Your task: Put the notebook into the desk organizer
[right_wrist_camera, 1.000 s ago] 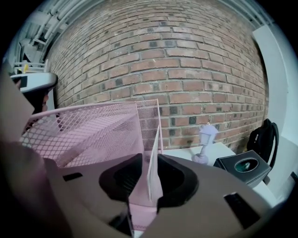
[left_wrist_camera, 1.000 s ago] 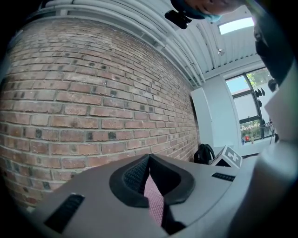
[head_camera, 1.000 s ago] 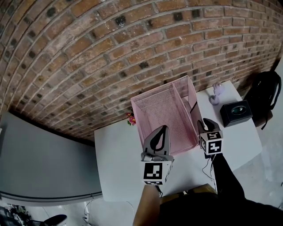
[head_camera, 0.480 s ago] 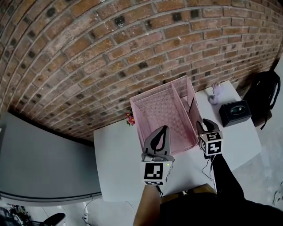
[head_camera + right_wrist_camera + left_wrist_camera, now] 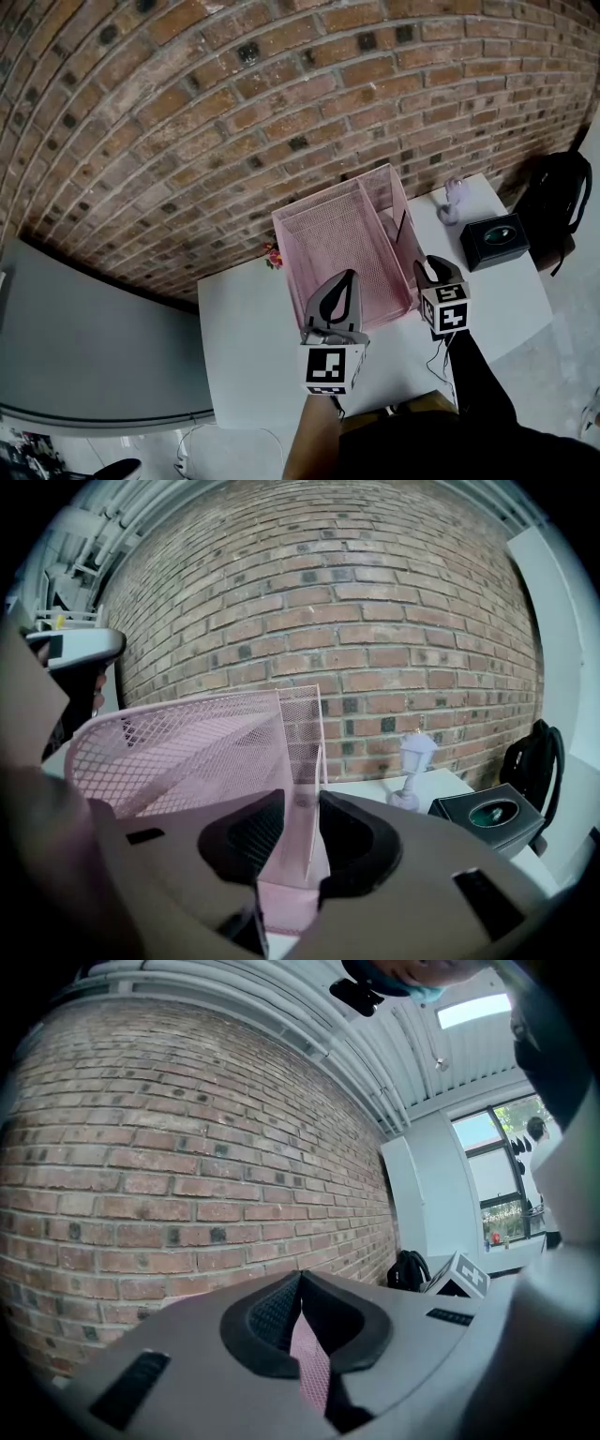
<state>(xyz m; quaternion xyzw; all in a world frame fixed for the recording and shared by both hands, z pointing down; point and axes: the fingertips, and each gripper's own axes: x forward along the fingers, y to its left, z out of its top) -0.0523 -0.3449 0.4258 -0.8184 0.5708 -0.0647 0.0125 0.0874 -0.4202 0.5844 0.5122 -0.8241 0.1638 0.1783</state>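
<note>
The pink mesh desk organizer (image 5: pixel 342 239) stands on the white table (image 5: pixel 244 319) against the brick wall. A pale pink notebook (image 5: pixel 299 840) stands on edge in its narrow right compartment, seen as a thin dark strip (image 5: pixel 401 225) in the head view. My right gripper (image 5: pixel 427 264) sits at the organizer's near right corner. Its jaws have just been opening, and the notebook's near edge lies between them with the pads off it. My left gripper (image 5: pixel 348 275) hovers over the organizer's front edge, shut and empty; pink mesh shows below its jaws.
A small lilac lamp figure (image 5: pixel 453 199) and a black box (image 5: pixel 494 241) sit on the table right of the organizer. A black backpack (image 5: pixel 562 202) rests on the floor beyond. A little flower (image 5: pixel 274 253) lies by the organizer's left corner.
The head view has shifted a little. Both grippers keep their places at the organizer's front, and the notebook stays in the right compartment.
</note>
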